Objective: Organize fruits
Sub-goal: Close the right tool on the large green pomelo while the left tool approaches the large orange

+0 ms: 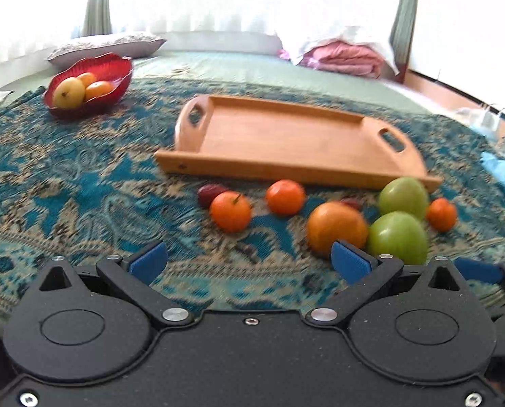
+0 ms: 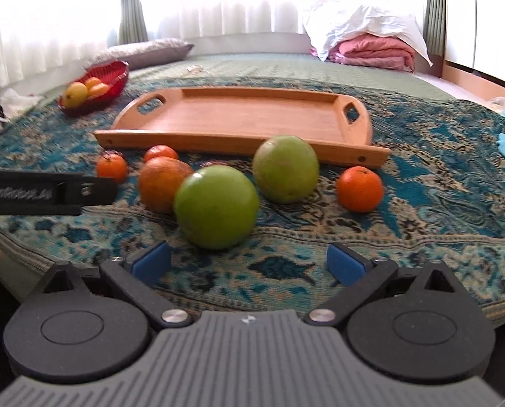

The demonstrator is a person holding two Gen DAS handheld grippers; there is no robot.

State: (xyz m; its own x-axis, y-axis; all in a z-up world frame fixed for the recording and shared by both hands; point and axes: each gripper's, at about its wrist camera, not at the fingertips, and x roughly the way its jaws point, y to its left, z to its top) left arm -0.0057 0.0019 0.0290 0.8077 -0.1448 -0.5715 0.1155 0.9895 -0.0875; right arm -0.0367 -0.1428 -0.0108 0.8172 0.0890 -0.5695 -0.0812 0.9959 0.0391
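My left gripper (image 1: 249,264) is spread wide and holds nothing, low over the patterned rug (image 1: 66,183). My right gripper (image 2: 249,264) is also released and empty, with the nearer green apple (image 2: 217,207) just ahead of its blue pads (image 2: 150,266). Touching that apple on its left is a large orange (image 2: 162,188); a second green apple (image 2: 285,168) sits behind, close to the wooden tray's (image 2: 239,142) front rim. Small tangerines (image 2: 360,189) lie scattered beside them on the rug. Farther back on the left, a red bowl (image 2: 113,71) holds a yellow fruit and oranges.
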